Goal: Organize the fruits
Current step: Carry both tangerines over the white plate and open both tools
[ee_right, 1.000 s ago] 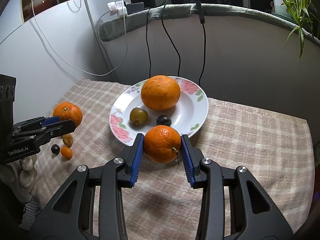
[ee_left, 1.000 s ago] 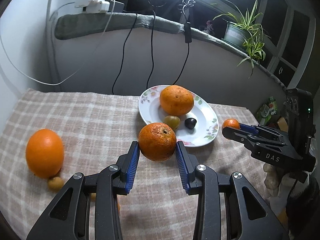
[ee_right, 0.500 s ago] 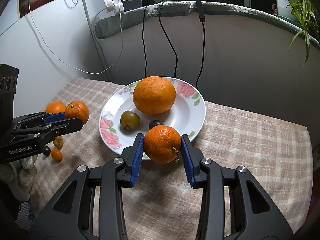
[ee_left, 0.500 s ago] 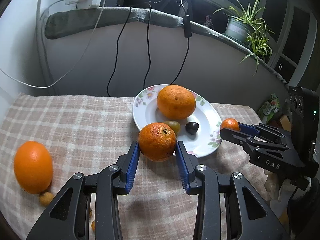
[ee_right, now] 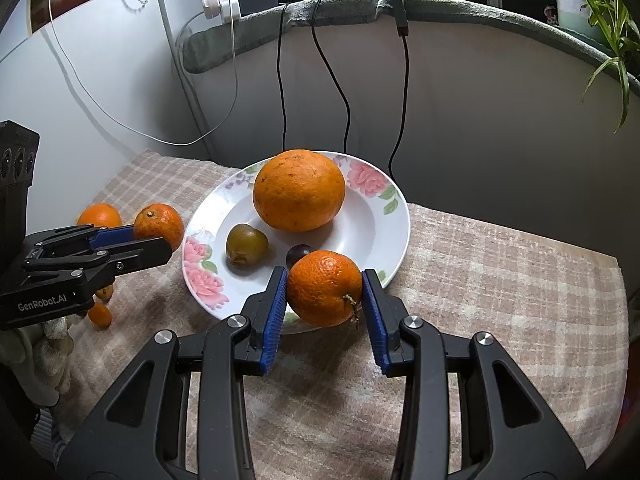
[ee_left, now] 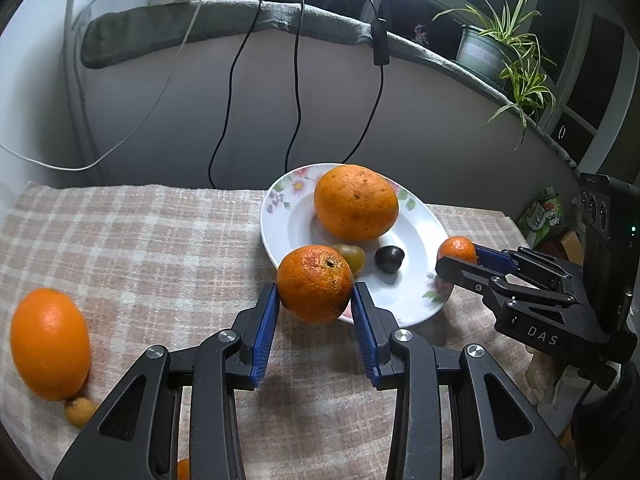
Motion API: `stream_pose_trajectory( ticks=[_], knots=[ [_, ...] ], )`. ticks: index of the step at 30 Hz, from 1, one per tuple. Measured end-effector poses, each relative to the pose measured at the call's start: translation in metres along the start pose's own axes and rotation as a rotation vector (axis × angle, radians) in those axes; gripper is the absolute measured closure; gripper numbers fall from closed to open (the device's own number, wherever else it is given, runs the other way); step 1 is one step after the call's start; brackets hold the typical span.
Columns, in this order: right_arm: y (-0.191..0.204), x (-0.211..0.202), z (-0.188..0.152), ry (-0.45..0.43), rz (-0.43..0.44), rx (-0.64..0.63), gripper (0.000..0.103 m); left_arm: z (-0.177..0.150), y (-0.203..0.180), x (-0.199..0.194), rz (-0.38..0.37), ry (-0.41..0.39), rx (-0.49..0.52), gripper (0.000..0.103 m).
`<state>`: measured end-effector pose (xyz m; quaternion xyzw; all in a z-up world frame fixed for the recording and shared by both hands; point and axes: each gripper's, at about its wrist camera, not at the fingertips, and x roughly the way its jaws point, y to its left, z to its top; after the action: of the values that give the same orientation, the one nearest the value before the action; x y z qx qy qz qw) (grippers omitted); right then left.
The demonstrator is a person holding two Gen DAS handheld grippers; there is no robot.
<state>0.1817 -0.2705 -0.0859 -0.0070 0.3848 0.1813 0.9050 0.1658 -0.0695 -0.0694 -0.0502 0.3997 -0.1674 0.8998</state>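
From the left wrist view I find the left hand-held gripper (ee_left: 314,304) clamped on a mandarin (ee_left: 315,283), both blue pads pressed against its sides at centre frame. The fruit hangs over the near rim of the floral plate (ee_left: 280,236), which sits on the checked cloth covering the tabletop (ee_left: 160,248). On that plate I record a large orange (ee_left: 356,202) toward the top, a greenish fruit (ee_left: 352,258) partly hidden behind the held mandarin, and a small dark fruit (ee_left: 389,258) to its right. At the left edge of the frame a second large orange (ee_left: 50,344) lies on the cloth with a small yellowish fruit (ee_left: 80,412) touching it below.

From the right wrist view I find the right hand-held gripper (ee_right: 325,304) likewise closed on a stemmed mandarin (ee_right: 325,288), held over the plate's lower rim and just in front of the dark fruit. In the left wrist view this gripper enters from the right edge, its mandarin showing beyond the plate's right rim. In the right wrist view the left gripper stands at the left edge, its fruit just beside the plate's left rim. Below it, two small orange fruits (ee_right: 99,314) rest on the cloth, partly hidden.
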Motion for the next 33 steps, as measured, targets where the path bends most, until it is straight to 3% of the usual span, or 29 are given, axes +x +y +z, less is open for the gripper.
stream_pose_trajectory(
  ticks=[15,16,17,19,22,25,33],
  knots=[
    [0.000,0.006,0.002,0.001,-0.008,-0.004,0.064,0.004,-0.005,0.003,-0.010,-0.001,0.007,0.063],
    [-0.001,0.006,0.002,0.002,-0.011,-0.005,0.060,0.004,-0.005,0.002,-0.010,-0.005,0.008,0.054],
    [-0.001,0.006,0.002,0.000,-0.012,-0.006,0.047,0.004,-0.005,0.001,-0.009,-0.010,0.008,0.047],
    [0.000,0.004,0.003,-0.017,-0.018,-0.009,0.036,0.005,-0.005,-0.001,-0.008,-0.017,0.008,0.044],
    [0.001,0.000,0.006,-0.030,-0.022,-0.019,0.036,0.006,-0.005,-0.002,-0.006,-0.021,0.010,0.042],
    [0.003,-0.001,0.007,-0.027,-0.026,-0.029,0.027,0.006,-0.004,-0.003,-0.005,-0.023,0.008,0.038],
    [0.006,-0.003,0.006,-0.023,-0.037,-0.039,0.026,0.004,-0.004,-0.008,-0.002,-0.031,0.007,0.037]
  ],
)
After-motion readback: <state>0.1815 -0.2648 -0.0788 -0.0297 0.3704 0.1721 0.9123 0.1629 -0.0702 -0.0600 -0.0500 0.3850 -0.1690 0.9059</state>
